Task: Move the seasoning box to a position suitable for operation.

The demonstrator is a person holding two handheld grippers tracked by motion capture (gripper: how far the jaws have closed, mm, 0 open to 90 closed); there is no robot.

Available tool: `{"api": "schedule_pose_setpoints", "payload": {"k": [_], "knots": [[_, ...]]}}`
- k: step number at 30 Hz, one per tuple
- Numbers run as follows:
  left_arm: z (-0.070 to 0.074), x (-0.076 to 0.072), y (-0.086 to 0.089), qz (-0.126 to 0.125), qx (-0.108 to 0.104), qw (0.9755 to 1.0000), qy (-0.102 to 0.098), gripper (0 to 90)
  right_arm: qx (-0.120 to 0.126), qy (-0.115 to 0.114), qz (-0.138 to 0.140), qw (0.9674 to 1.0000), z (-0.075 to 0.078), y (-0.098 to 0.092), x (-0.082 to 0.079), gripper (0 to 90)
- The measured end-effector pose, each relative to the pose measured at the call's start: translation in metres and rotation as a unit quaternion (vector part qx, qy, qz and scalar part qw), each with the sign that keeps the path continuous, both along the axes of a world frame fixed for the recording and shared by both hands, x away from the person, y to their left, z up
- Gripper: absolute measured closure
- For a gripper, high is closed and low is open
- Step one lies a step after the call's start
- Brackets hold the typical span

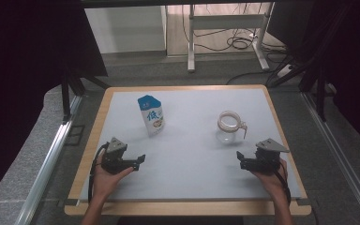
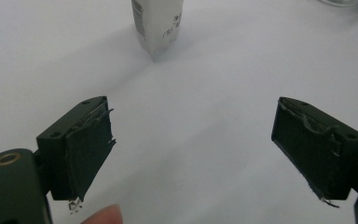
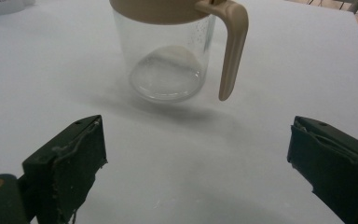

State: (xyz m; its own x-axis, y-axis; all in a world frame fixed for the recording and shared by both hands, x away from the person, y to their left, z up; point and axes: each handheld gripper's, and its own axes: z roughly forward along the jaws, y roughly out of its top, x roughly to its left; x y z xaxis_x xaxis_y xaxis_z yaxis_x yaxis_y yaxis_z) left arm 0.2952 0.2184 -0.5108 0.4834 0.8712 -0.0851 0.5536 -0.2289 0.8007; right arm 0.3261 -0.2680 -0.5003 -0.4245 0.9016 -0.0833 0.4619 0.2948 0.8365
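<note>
Milk carton (image 1: pixel 151 116) stands upright on the table (image 1: pixel 187 154), the landmark here. Glass jug (image 1: pixel 229 127) sits well right of carton, beige handle (image 3: pixel 233 46) on its right. Left gripper (image 1: pixel 138 161) near carton's front, jaws apart, nothing between. Right gripper (image 1: pixel 240 159) far right of carton, just before jug, jaws apart, nothing held.

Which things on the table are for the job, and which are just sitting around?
For the job:
- milk carton, ahead of the open left tool
- clear jug with a beige handle, ahead of the open right tool

Just about:
- metal stand and cables on the floor behind the table
</note>
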Motion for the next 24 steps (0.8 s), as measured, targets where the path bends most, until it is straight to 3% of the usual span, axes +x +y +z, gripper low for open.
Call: {"api": "schedule_pose_setpoints", "payload": {"k": [3,7,9,11,14,17,19,24], "knots": [[0.003,-0.001,0.005,0.000,-0.008,0.9998,-0.021,13.6,0.010,0.001,-0.006,0.9999,0.000,-0.002,0.002,4.9],[0.002,-0.003,0.009,-0.003,-0.008,0.9994,-0.033,14.8,0.015,0.005,-0.008,0.9998,-0.002,-0.003,0.004,4.9],[0.001,-0.003,0.009,-0.006,-0.008,0.9995,-0.030,14.8,0.013,0.005,-0.007,0.9999,-0.003,-0.003,0.004,4.9],[-0.004,-0.002,0.005,-0.017,0.008,0.9996,-0.021,14.7,0.024,0.006,-0.005,0.9997,-0.003,-0.005,0.005,5.0],[-0.006,-0.003,0.000,-0.015,0.031,0.9992,-0.022,15.2,0.029,-0.003,-0.006,0.9996,0.001,-0.008,0.006,5.4],[-0.009,-0.004,0.000,-0.021,0.032,0.9991,-0.017,15.3,0.026,-0.007,-0.009,0.9996,0.005,-0.007,0.006,6.2],[-0.010,-0.005,0.000,-0.021,0.046,0.9986,-0.019,15.3,0.026,-0.010,-0.005,0.9996,0.006,-0.006,0.005,7.0],[-0.009,-0.004,0.004,-0.020,0.024,0.9993,-0.019,14.2,0.024,-0.013,0.010,0.9996,0.008,0.001,0.003,7.9]]}}
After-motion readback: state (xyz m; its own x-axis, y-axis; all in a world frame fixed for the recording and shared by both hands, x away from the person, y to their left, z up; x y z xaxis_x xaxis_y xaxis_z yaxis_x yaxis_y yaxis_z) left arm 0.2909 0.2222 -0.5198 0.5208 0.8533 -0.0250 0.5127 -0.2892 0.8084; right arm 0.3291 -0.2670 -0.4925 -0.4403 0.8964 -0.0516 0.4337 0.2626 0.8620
